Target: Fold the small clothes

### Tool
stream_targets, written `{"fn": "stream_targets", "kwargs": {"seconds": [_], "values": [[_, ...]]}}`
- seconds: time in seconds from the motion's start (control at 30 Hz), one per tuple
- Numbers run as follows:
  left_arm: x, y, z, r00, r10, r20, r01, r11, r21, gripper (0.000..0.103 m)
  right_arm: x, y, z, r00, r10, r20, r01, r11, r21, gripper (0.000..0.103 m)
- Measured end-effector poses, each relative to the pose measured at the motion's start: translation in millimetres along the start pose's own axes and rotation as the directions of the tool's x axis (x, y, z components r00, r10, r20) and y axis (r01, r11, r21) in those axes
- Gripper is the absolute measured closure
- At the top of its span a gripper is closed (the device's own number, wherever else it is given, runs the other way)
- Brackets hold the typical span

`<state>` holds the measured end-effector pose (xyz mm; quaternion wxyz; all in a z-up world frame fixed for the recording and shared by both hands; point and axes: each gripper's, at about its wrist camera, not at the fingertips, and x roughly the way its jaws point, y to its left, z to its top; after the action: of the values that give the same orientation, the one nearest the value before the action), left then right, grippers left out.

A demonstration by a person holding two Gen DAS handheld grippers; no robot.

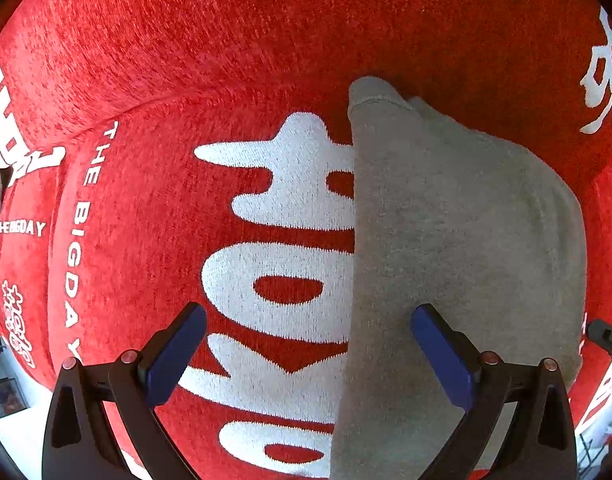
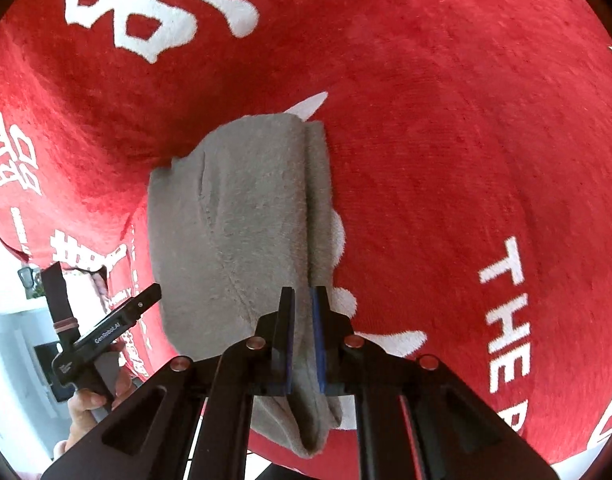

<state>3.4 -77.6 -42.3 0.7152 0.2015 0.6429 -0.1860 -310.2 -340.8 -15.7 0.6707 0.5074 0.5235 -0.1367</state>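
1. The left gripper hangs over the work surface with its jaws spread wide apart and nothing between them; the blue pads face each other across a broad gap.
2. Beneath those jaws lies a grey garment, folded lengthwise, with its straight folded edge running ahead from between the two fingers. The right-hand finger sits over the grey cloth, the left-hand finger over the bare cover.
3. The garment rests on a red cover printed with large white characters and the words "THE BIGDAY".
4. The right gripper is clenched on the grey garment: the jaws stand nearly together with a ridge of the cloth's layered edge pinched between them.
5. From the right jaws the garment stretches ahead and to the left across the red cover, while a short end droops below the fingers toward the camera.
6. Left of the right jaws, the other gripper's black body appears at the garment's far edge, held in a hand.
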Motion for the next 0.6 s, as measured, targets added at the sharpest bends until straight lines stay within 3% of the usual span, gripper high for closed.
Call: {"fn": "stream_targets", "kwargs": {"seconds": [0.07, 0.1, 0.13, 0.37, 0.47, 0.6], "values": [[4, 4, 1, 1.0, -0.028, -0.012, 0.028, 1.0, -0.013, 0.0, 3, -3, 2, 1.0, 0.001, 0.002, -0.001, 1.0, 0.017, 0.075], [6, 8, 1, 0.999, -0.047, -0.021, 0.047, 0.999, -0.024, 0.0, 4, -6, 3, 1.0, 0.003, 0.0, -0.003, 1.0, 0.03, 0.059], [7, 10, 2, 0.997, -0.065, -0.027, 0.065, 0.997, -0.032, 0.0, 5, -10, 2, 1.0, 0.013, 0.0, -0.013, 0.999, 0.048, 0.049], [10, 21, 4, 0.98, -0.193, -0.049, 0.192, 0.981, -0.021, 0.0, 14, -15, 4, 0.998, 0.063, -0.023, -0.061, 0.996, 0.072, 0.044], [13, 21, 5, 0.977, -0.205, -0.053, 0.204, 0.979, -0.028, 0.0, 20, -15, 5, 0.993, 0.113, -0.038, -0.11, 0.991, 0.072, 0.043], [25, 23, 10, 0.947, -0.311, -0.085, 0.309, 0.95, -0.035, 0.0, 36, -19, 7, 0.986, 0.146, -0.077, -0.139, 0.986, 0.091, 0.041]]}}
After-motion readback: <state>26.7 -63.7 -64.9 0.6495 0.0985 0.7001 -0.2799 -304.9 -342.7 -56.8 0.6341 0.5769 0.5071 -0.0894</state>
